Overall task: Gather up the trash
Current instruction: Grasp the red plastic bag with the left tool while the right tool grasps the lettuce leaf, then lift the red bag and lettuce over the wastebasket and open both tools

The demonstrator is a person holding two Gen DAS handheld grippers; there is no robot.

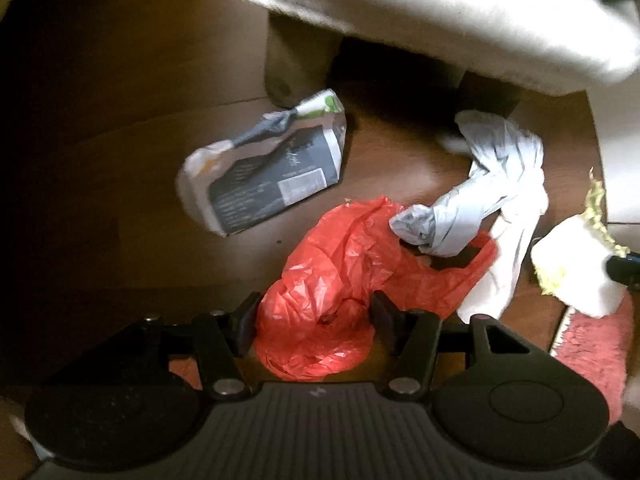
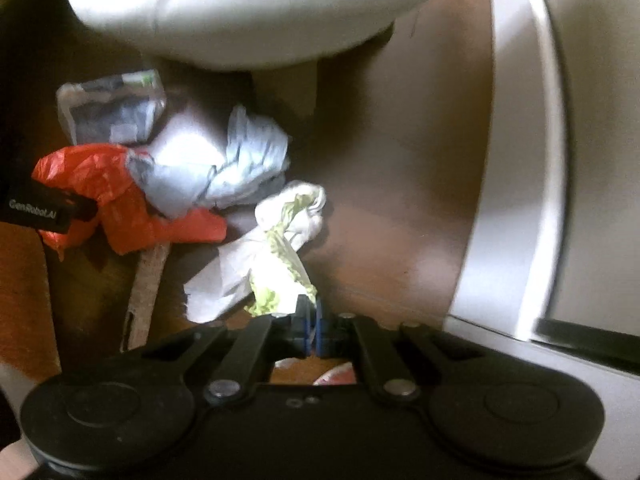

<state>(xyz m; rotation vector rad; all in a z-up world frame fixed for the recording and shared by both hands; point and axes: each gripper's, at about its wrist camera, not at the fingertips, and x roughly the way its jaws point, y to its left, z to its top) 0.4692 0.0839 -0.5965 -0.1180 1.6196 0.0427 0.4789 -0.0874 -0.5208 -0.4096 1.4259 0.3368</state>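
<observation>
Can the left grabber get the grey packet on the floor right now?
Probably not yet. The left gripper is open, but the red plastic bag sits between its fingers. The grey packet lies uncovered on the floor beyond the bag.

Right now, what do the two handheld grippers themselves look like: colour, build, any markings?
Both are matte black plastic. The left gripper has two round housings beside a ribbed grey centre plate, silver pivot bolts and flat black fingers. The right gripper has the same round housings and silver bolts, with blue pads between its fingertips. White "GenRobot.AI" lettering shows on the left gripper's side in the right wrist view. No cables or sleeves visible.
</observation>
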